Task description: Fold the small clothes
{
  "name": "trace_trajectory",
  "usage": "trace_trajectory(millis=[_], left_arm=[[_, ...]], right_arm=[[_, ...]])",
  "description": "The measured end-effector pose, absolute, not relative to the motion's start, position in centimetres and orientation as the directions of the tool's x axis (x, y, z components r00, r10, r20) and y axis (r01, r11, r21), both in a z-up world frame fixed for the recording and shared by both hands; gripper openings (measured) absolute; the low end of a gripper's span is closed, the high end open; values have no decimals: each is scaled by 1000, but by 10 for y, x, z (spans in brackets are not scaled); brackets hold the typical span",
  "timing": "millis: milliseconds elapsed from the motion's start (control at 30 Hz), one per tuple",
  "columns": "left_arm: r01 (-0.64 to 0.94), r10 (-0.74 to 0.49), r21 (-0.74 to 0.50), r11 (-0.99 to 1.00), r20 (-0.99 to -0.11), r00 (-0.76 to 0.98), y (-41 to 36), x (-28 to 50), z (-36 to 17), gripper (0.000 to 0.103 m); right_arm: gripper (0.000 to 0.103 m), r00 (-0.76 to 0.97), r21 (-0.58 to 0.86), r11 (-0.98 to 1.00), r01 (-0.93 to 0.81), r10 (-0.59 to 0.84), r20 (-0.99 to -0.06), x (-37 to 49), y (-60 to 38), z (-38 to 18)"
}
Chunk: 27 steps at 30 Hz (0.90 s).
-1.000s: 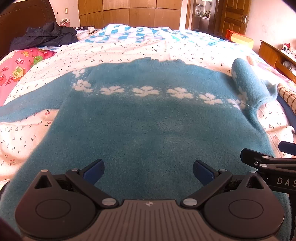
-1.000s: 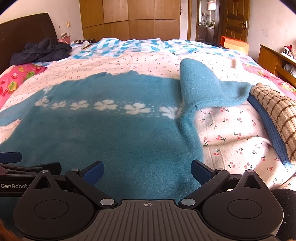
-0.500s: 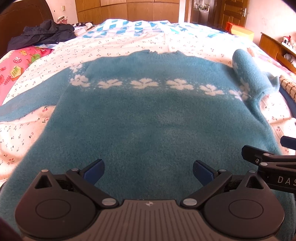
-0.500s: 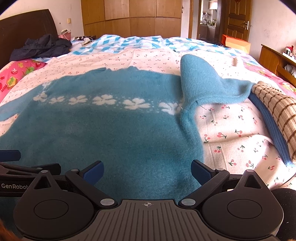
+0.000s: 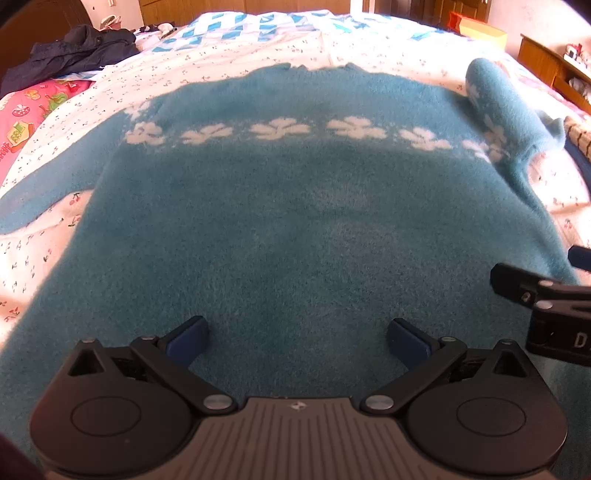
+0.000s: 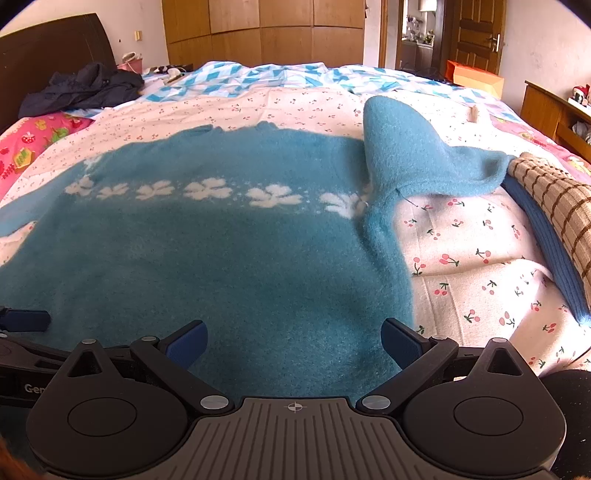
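a bedroom is seen, with a wooden wardrobe (image 6: 280, 33) at the back and a wide bed (image 6: 476, 258) covered in a cherry-print sheet. a blue sweater (image 6: 221, 258) with a row of white flowers is spread flat across the sheet, hem nearest the cameras; one sleeve (image 6: 417, 162) is bunched upright at the shoulder, its end lying against a checked pillow (image 6: 554, 192). the left gripper (image 5: 297, 341) and right gripper (image 6: 293, 341) are both held spread wide over the hem, with nothing clasped. the fuzzy knit could be pinched through only one layer, so the fold might drag unevenly, and the bunched sleeve could be trapped inside
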<state>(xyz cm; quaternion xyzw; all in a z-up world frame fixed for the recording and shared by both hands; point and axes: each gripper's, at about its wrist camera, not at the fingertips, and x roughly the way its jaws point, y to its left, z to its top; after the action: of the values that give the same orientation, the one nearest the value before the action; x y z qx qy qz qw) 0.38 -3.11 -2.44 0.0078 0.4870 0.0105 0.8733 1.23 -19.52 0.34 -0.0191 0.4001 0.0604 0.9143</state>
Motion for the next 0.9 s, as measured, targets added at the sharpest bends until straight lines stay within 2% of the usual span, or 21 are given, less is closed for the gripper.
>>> trace_trajectory(millis=[433,700,900], left_arm=[[-10,4,-1,1000,-844,537,-27,1,-22,103],[-17,25,18,1000,-792,610,-27,-7,-9,103],[-10,20,18,1000,-759,651,-28,-10,3,103]], right_arm=[[97,691,33,989,-142,123,-712,8,-196,9],[95,708,45,988,-145,135,-693,7,-199,14],[88,723,75,989,-124,142,-676,12,-210,21]])
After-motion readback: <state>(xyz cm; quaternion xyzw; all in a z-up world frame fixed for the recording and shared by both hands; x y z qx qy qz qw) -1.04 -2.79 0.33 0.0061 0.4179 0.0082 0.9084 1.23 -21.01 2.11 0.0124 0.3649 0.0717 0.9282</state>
